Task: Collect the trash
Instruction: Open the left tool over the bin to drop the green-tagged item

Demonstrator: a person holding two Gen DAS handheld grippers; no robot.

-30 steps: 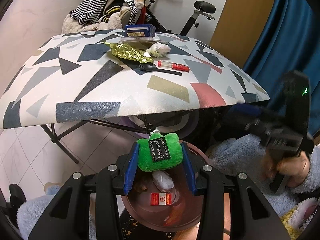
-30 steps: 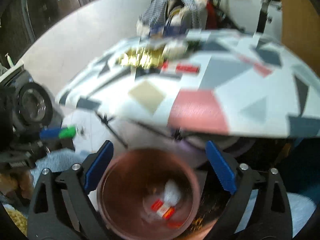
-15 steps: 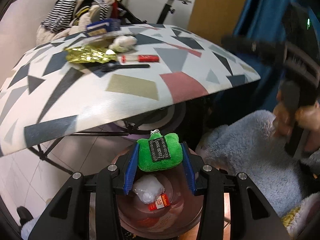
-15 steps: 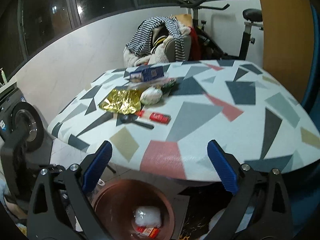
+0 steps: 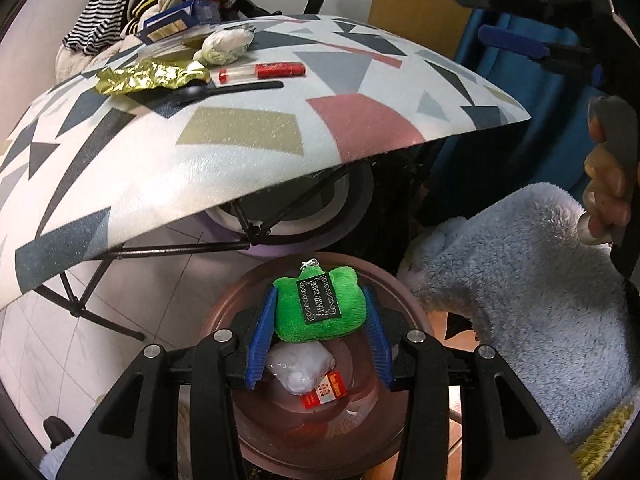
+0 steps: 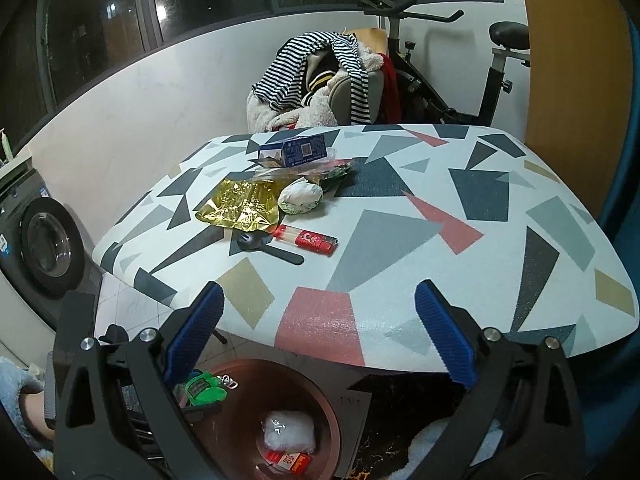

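My left gripper [image 5: 320, 332] is shut on a green plush keychain [image 5: 320, 312] and holds it over the brown round bin [image 5: 240, 304]. The bin holds a white wad [image 5: 298, 368] and a red packet [image 5: 324, 394]. My right gripper [image 6: 320, 332] is open and empty, above the table's near edge, with the bin [image 6: 320, 396] below it. On the patterned table [image 6: 400, 240] lie a gold foil wrapper [image 6: 240, 204], a crumpled paper ball [image 6: 300, 198], a red lighter [image 6: 308, 240], a black spoon [image 6: 264, 248] and a blue box [image 6: 294, 152].
A washing machine [image 6: 40, 248] stands at the left. A chair piled with striped clothes [image 6: 320, 72] and an exercise bike [image 6: 460, 60] stand behind the table. A blue curtain [image 5: 500, 100] hangs at the right. Folding table legs [image 5: 120, 256] run under the top.
My left gripper has moved the green plush further over the bin. My right gripper has risen and moved forward over the table's near edge, still open.
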